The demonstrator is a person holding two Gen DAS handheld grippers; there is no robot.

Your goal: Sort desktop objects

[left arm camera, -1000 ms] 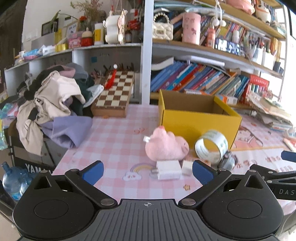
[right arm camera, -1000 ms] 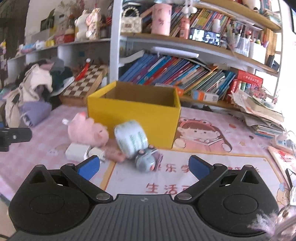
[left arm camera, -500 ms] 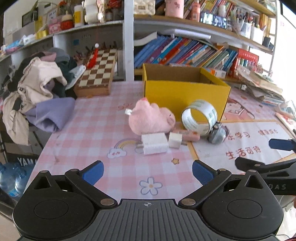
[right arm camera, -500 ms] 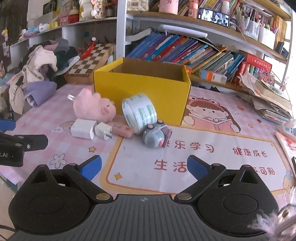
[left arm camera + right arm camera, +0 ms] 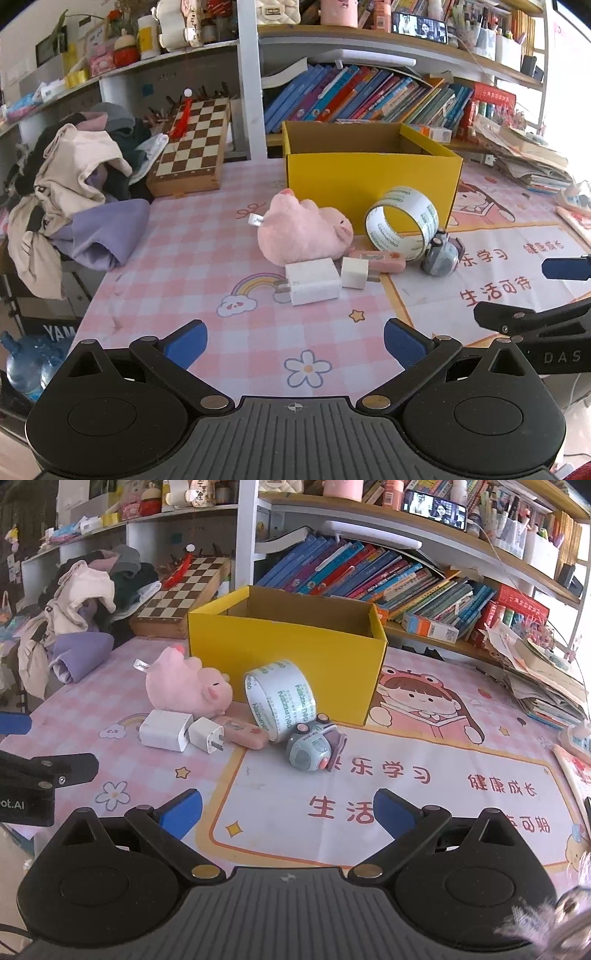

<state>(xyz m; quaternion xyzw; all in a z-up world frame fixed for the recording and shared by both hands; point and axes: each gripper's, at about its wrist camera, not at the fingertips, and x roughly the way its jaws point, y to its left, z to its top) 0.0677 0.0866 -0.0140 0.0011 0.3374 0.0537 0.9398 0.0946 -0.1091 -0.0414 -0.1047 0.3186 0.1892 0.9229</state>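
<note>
Clothes: a heap at your far left, spilling over the table edge; cream, purple and dark pieces.
Bottle: blue, below the table edge at lower left, beside a dark thing lettered "YAM…", the rest cut off.
Chessboard: leaning at the back left, a red tassel on it.
Left tongs: yours, blue-tipped, spread wide apart and holding nothing, low over the pink checked cloth. In the right wrist view their body reads "…ot.AI".
Pig: pink plush lying on its side just in front of the box's left half, a white tag at its back; the tag's print is too small to read.
Big charger: white, flat on the cloth, touching the pig's near side.
Small charger: white, just right of the big one, prongs pointing right.
Eraser: a pink bar behind the small charger, printed label unreadable; reaching under the tape.
Box: yellow, open-topped, nothing seen inside from here.
Tape: clear roll standing on edge against the box front, green "deli" and "PIZZEN" printed round it.
Toy: grey-blue round thing with pink knobs, touching the tape's right side, on the mat.
Mat: white with red Chinese writing, "乐学习", "健康成长", "生活".
Right tongs: yours, blue-tipped, wide apart, nothing held, over the mat's near edge. Their arm in the left wrist view reads "DAS".
Books: slanted rows on the shelf behind; spines too small to read.
</note>
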